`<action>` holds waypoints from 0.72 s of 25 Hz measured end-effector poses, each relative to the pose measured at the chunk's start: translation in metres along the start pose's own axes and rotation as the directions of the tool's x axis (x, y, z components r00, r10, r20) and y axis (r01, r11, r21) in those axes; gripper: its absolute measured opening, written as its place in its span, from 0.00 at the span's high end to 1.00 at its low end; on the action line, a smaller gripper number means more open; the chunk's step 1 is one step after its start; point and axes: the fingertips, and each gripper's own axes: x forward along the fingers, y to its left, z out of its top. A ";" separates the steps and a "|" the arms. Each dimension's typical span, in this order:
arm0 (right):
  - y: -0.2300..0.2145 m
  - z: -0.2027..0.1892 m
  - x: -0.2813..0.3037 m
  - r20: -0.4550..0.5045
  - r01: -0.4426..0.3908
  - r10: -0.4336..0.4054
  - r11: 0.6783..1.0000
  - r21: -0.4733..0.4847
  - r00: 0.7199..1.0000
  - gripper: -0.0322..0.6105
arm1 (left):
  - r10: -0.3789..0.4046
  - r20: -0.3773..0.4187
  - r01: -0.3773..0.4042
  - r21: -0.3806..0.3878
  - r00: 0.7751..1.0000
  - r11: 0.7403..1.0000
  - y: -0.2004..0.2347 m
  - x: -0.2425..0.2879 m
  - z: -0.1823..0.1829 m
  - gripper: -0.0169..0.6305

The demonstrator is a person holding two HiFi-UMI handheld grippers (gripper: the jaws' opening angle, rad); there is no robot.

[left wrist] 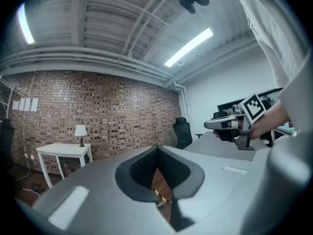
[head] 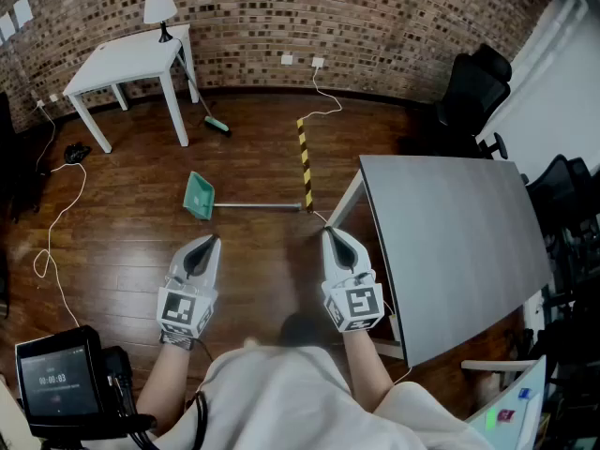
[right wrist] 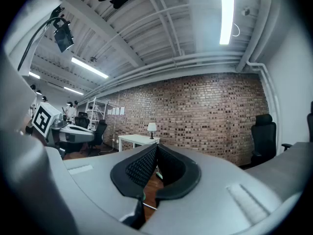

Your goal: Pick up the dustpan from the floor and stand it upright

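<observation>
Jaws of our left gripper [head: 208,242] are clenched tip to tip with nothing between them, and the jaws of our right gripper [head: 330,234] are clenched the same way, also empty; we hold both level, side by side, pointing out across the wooden floor [head: 122,242]. At the far left, by our elbow, sits a black device with a lit screen [head: 54,379], and a white cable [head: 58,221] loops over the floor beyond it. Further back on the left a white desk [head: 131,59] stands against the brick wall [head: 281,12] with a small white lamp [head: 160,7] on its far corner, and a broom [head: 202,103] leans on that desk's right side, its green head on the floor. The dustpan [head: 198,196] lies on the floor ahead of our left gripper, touched by neither gripper: its green pan is at the left end and its metal handle [head: 258,206] runs flat to the right. The handle's end reaches the near end of a yellow-and-black striped strip [head: 305,162] on the floor, close to the leg of the grey desk [head: 450,242] that fills the right side beside our right gripper. Behind that desk stands a black office chair [head: 476,87].
</observation>
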 end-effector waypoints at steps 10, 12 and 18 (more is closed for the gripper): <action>-0.077 -0.019 0.117 0.006 -0.019 0.019 1.000 -0.001 1.000 0.93 | 0.019 0.001 -0.019 -0.007 1.000 1.000 0.049 0.126 -0.012 0.97; -0.102 -0.017 0.150 0.007 -0.029 0.029 1.000 -0.004 1.000 0.93 | 0.034 0.001 -0.034 -0.009 0.999 0.999 0.061 0.163 -0.011 0.97; -0.164 0.004 0.233 0.017 -0.073 0.073 0.997 -0.011 0.997 0.93 | 0.102 0.012 -0.102 0.000 0.995 0.995 0.100 0.256 0.012 0.97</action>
